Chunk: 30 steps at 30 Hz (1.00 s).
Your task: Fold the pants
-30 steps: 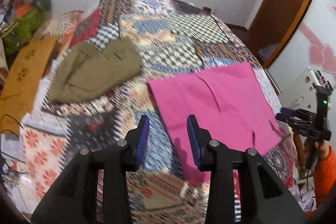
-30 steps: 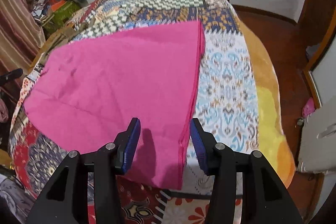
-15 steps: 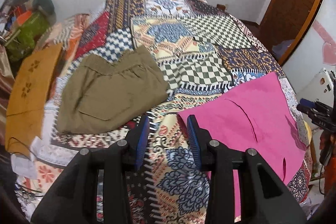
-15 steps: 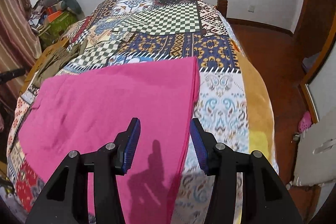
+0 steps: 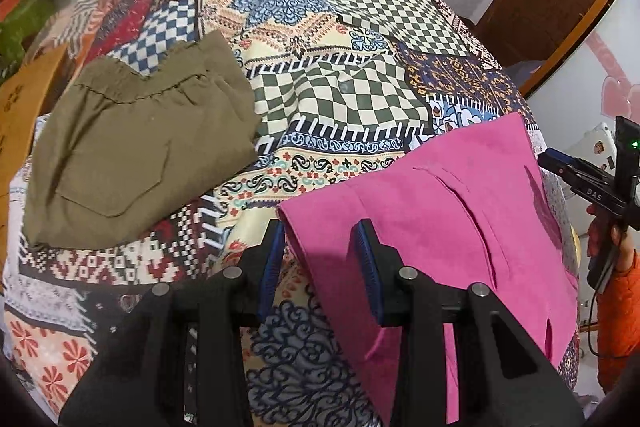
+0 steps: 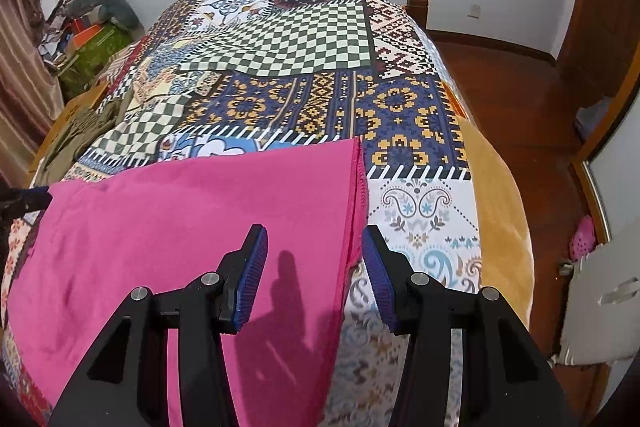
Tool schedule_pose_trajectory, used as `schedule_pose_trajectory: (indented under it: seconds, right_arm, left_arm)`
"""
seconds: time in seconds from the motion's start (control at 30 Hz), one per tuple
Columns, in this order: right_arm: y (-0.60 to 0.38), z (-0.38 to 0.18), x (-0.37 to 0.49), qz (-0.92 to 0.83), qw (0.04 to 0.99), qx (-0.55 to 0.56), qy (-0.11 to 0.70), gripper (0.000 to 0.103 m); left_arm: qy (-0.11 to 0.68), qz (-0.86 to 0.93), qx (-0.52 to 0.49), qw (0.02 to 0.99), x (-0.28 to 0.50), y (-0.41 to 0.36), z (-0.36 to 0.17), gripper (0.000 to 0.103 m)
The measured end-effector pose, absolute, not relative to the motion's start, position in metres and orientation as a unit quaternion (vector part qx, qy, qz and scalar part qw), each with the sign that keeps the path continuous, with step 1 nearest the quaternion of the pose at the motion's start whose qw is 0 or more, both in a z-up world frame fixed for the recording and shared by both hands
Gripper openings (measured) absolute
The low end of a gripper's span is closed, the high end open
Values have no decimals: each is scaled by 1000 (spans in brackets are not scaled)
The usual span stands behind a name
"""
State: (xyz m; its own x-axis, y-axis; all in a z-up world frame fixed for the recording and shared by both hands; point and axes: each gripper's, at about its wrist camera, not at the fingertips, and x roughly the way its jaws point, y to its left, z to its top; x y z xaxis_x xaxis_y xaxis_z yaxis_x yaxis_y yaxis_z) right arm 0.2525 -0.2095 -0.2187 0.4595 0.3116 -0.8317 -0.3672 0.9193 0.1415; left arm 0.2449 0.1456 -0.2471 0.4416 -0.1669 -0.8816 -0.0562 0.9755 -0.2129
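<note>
Your right gripper point(image 5: 592, 187) carries the only legible lettering, "DAS", on its black body. The pink pants point(image 5: 432, 219) lie flat and matte on the patchwork bedspread point(image 5: 328, 95), slit pockets upward, right of the folded olive shorts point(image 5: 132, 151). Your left gripper point(image 5: 320, 259) hovers with jaws apart astride their near-left corner, and the right gripper point(image 6: 314, 267) stands open over their stitched right hem, neither gripping.

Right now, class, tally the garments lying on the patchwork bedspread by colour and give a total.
Pink: 1, the pink pants, spread flat
Olive green: 1, the olive pants, already folded
Total: 2 garments
</note>
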Motion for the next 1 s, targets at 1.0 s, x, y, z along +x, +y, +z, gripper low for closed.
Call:
schedule_pose_trajectory:
  seconds: [1.0]
  right_arm:
    - [-199, -242, 304, 199, 871, -22, 448, 6]
  left_arm:
    - [497, -9, -70, 865, 245, 134, -252, 4]
